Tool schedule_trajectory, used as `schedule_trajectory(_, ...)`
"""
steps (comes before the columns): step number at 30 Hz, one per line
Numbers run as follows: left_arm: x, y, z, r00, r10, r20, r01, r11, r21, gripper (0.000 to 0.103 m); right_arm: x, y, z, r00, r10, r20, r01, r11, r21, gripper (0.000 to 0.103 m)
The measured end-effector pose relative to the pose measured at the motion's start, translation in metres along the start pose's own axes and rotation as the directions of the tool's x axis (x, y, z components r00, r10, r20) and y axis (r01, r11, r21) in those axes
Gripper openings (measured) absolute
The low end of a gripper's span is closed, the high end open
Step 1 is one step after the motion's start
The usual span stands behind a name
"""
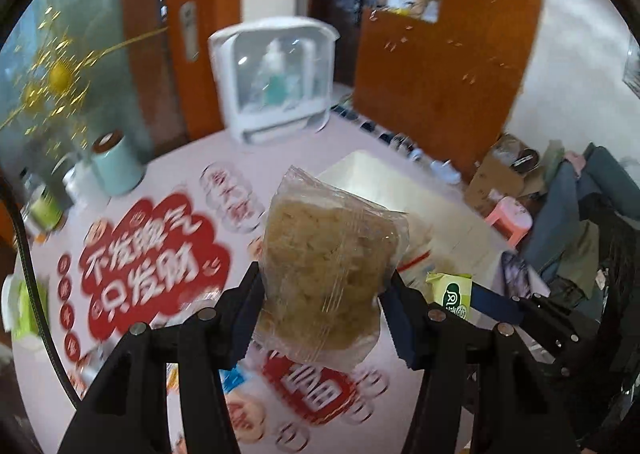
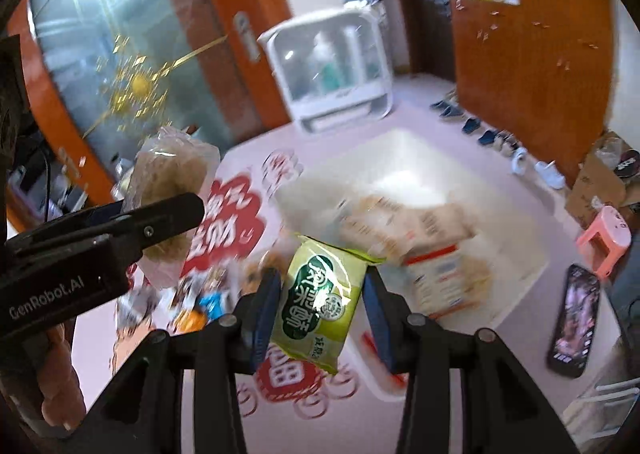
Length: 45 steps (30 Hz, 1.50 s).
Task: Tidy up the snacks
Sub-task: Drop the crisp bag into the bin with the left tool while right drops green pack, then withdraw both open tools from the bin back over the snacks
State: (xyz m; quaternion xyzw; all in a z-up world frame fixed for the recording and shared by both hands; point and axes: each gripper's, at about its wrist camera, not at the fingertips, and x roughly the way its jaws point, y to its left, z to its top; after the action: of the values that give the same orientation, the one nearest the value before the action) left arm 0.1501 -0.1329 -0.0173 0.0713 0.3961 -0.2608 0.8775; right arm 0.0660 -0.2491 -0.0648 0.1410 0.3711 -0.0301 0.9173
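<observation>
My left gripper [image 1: 326, 294] is shut on a clear packet of brown puffed snack [image 1: 332, 254] and holds it above the pink table [image 1: 48, 374]. The same packet [image 2: 168, 182] shows at the left of the right wrist view, between the left gripper's fingers [image 2: 160, 218]. My right gripper [image 2: 320, 310] is shut on a green snack packet [image 2: 320, 302] and holds it above the table; that packet [image 1: 452, 290] also shows at the right of the left wrist view. A white box [image 2: 424, 174] with several snack packets [image 2: 436, 254] in it sits beyond the right gripper.
A white appliance with a clear door [image 1: 276, 78] stands at the table's far edge. A pale blue canister [image 1: 114, 162] and bottles stand at the far left. A phone [image 2: 572, 318] lies at the right. Loose small snacks [image 2: 192, 302] lie on the table at the left.
</observation>
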Motion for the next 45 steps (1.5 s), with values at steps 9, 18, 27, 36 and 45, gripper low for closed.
schedule_trajectory(9, 0.033, -0.058, 0.037, 0.999, -0.051, 0.02, 0.05, 0.997, 0.054, 0.055, -0.005, -0.045, 0.029, 0.995, -0.073, 0.063, 0.069, 0.996, 0.059, 0.043)
schedule_trajectory(18, 0.079, -0.069, 0.039, 0.998, -0.03, -0.051, 0.032, 0.999, 0.038, 0.056, 0.025, -0.072, 0.024, 0.995, -0.098, -0.033, 0.1, 0.993, 0.058, 0.043)
schedule_trajectory(27, 0.093, -0.073, 0.035, 0.997, 0.042, -0.067, -0.039, 0.998, 0.059, 0.092, 0.048, -0.084, 0.018, 0.988, -0.097, -0.116, 0.104, 0.993, 0.052, 0.046)
schedule_trajectory(36, 0.094, -0.054, 0.031, 0.993, 0.07, -0.095, -0.07, 0.998, 0.003, 0.092, 0.05, -0.086, 0.023, 0.991, -0.093, -0.1, 0.099, 0.993, 0.057, 0.05)
schedule_trajectory(45, 0.084, -0.043, 0.025, 0.992, 0.083, -0.095, -0.085, 0.996, -0.02, 0.092, 0.048, -0.079, 0.025, 0.992, -0.08, -0.094, 0.086, 0.995, 0.053, 0.05)
